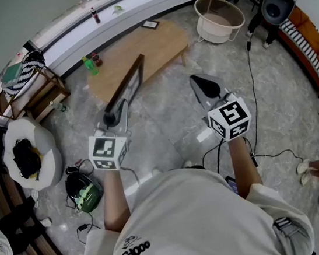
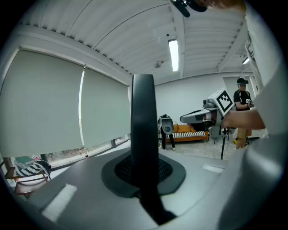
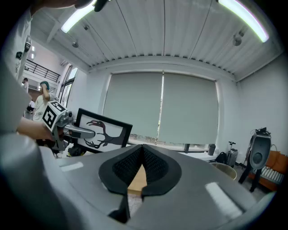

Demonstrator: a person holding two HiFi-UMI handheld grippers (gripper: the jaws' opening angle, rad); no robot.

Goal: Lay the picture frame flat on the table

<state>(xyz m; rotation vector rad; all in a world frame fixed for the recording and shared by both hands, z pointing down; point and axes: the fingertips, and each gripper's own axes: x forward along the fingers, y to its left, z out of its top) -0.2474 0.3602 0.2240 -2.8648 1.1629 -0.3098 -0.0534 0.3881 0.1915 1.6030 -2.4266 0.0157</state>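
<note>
The left gripper [image 1: 112, 114] is clenched on the edge of the black-rimmed rectangular picture frame [image 1: 131, 82], held upright at the near side of the oval light-wood table [image 1: 159, 44]; the right gripper [image 1: 199, 84] is closed, empty. Best to tip it slowly over bare tabletop; release only once flat.

Pale grey short-sleeved T-shirt [image 1: 207, 217]; black lettering [image 1: 135, 251] under small emblem, left chest. Left gripper [image 1: 112, 112] and right gripper [image 1: 199, 83]: grey bodies, black textured jaw pads. White marker cubes, black squares: left cube [image 1: 109, 151], right cube [image 1: 231, 120].
</note>
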